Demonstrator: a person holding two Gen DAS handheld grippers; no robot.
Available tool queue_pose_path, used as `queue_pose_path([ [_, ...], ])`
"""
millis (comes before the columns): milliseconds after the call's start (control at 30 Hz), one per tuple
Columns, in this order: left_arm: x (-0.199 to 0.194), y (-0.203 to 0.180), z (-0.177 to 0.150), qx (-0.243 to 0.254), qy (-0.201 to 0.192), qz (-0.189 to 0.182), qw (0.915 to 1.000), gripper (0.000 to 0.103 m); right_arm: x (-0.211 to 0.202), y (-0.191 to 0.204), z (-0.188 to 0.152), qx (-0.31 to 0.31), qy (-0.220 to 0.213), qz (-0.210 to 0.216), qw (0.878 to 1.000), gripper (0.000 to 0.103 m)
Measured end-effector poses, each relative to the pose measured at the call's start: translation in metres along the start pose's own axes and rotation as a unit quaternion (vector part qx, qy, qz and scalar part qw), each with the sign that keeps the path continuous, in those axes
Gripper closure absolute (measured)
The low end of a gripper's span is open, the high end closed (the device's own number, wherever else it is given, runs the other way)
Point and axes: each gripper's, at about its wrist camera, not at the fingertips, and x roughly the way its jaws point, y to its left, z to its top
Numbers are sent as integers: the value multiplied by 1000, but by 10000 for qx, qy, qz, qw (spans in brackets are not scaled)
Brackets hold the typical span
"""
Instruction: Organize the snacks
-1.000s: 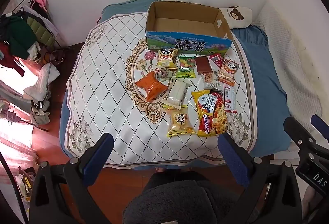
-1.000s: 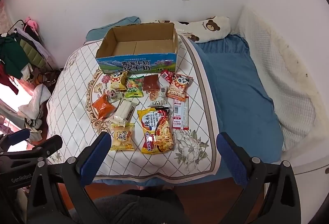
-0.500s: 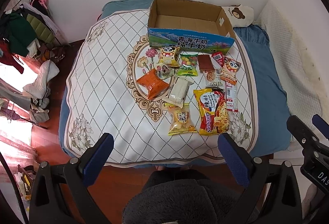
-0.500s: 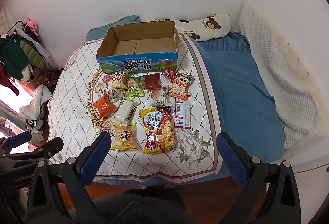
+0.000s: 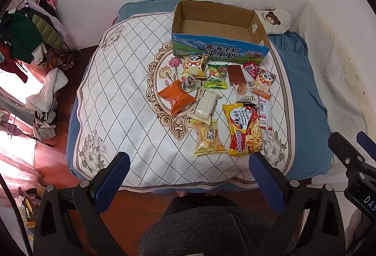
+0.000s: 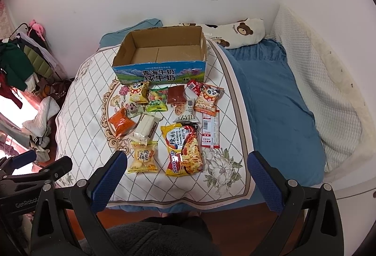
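Note:
Several snack packets lie on a white quilted cloth (image 5: 117, 101) on the bed: a yellow noodle pack (image 5: 243, 129) (image 6: 184, 149), a yellow biscuit bag (image 5: 208, 137) (image 6: 143, 156), an orange packet (image 5: 176, 96) (image 6: 121, 121), a white bar (image 5: 206, 104) and a green candy bag (image 5: 216, 76). An empty open cardboard box (image 5: 219, 49) (image 6: 162, 71) stands behind them. My left gripper (image 5: 188, 166) and right gripper (image 6: 185, 164) are both open and empty, held above the bed's near edge, short of the snacks.
A bear-print pillow (image 6: 237, 31) lies at the back right on the blue sheet (image 6: 277, 101). A clothes rack (image 5: 21, 40) and laundry stand on the floor at left. A white padded wall panel (image 6: 329, 82) borders the bed's right side.
Both grippers have drifted slightly; the bed and snacks sit a little lower and nearer in both views. Nothing was picked up or moved.

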Motion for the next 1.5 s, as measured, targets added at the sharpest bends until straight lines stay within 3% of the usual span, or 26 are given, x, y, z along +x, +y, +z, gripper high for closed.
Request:
queue_pose_path([
  [1500, -7, 5, 4, -14, -123, 62, 9999, 0, -4, 3, 6, -26, -55, 115, 9999, 0],
])
